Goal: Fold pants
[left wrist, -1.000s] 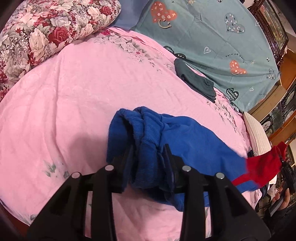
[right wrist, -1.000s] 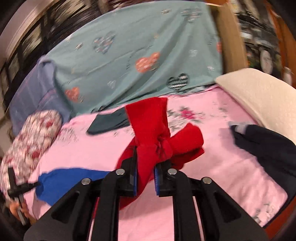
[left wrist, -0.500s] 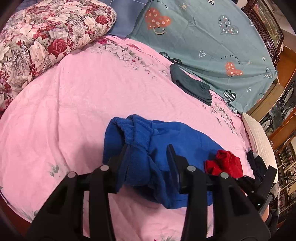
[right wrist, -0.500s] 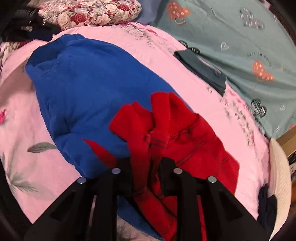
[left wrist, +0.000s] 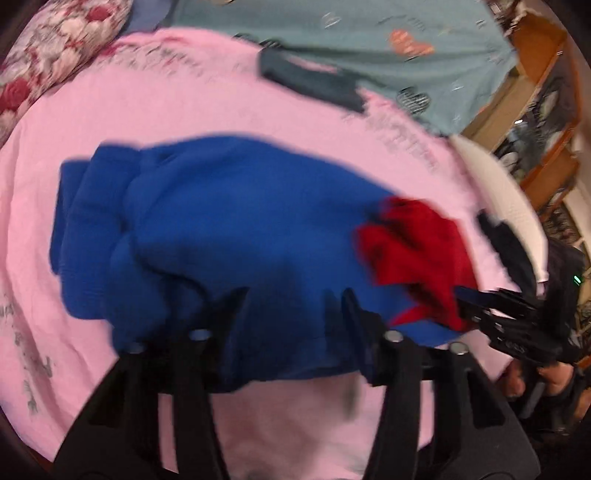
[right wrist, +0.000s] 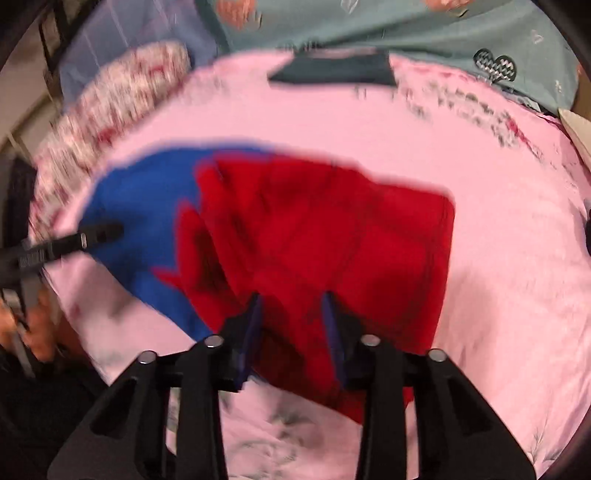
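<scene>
- Here, the pants [left wrist: 229, 221] are lying on the pink bedsheet [left wrist: 177, 99], folded over so that the red leg end [right wrist: 332, 236] is resting on top of the blue body.
- The left gripper [left wrist: 293, 306] is standing with its fingers spread apart at the near edge of the blue fabric; cloth is lying in the gap, though neither finger is visibly pressing on it.
- The right gripper [right wrist: 291, 317] is likewise showing its fingers parted, with the red cloth sitting between them; blur makes it impossible to say whether the pads are touching the fabric.
- In the left wrist view, the right gripper is reaching in from the lower right, its tips at the red patch [left wrist: 413, 247].
- In the right wrist view, the left gripper is coming in from the left edge, its tip over the blue part of the pants.
- A dark folded garment [left wrist: 310, 81] is lying farther up the bed, well apart from the pants, next to the teal heart-print cover [left wrist: 388, 26].
- A floral pillow [left wrist: 48, 48] is sitting at the upper left corner of the bed.
- Both views are smeared by motion blur.
</scene>
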### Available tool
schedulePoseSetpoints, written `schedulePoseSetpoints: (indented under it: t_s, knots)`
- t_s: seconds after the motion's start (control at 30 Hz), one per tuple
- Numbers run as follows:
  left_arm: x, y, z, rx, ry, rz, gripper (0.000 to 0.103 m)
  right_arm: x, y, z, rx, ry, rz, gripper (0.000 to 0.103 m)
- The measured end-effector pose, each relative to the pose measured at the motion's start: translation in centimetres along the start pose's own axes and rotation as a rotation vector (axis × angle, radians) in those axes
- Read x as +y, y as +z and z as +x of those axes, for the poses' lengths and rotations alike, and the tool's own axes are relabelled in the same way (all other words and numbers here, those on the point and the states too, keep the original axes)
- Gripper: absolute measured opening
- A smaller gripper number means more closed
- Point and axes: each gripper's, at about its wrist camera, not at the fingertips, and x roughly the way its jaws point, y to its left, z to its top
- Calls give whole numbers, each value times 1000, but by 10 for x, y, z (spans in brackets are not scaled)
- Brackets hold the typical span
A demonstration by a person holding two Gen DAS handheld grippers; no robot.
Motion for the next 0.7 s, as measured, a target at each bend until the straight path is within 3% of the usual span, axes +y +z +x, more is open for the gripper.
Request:
schedulePoseSetpoints:
  t_s: [0.03,0.07,0.13,0.17,0.23,0.27,0.3,0.4,0.53,0.7]
  knots:
    - [7,-2,0,-9,5,-3,20,3,-1,0,-13,-23,-36,31]
    - [16,-2,-4,-11,5,-17,14,4,-2,-3,-12,-32,-45,31]
    - [25,-2,-16,-26,-18,-47,15,4,1,-11,-38,-14,-18,33]
    - [28,-4,-27,-48,-45,-67,31,6,1,-16,-74,1,-10,34]
    - [36,-11,-57,-137,-130,-127,64,11,4,-35,-183,114,5,46]
    - [40,-13,-69,-178,-148,-154,72,11,5,-42,-228,149,6,56]
    - [44,-15,-78,-208,-156,-180,76,14,6,-49,-278,169,2,57]
    - [62,-17,-86,-276,-136,-289,81,22,6,-50,-348,196,2,57]
    - [92,-17,-60,-259,-112,-470,81,23,4,-36,-317,198,21,57]
    - [100,-6,-37,-226,-57,-553,79,27,1,-35,-320,175,-21,57]
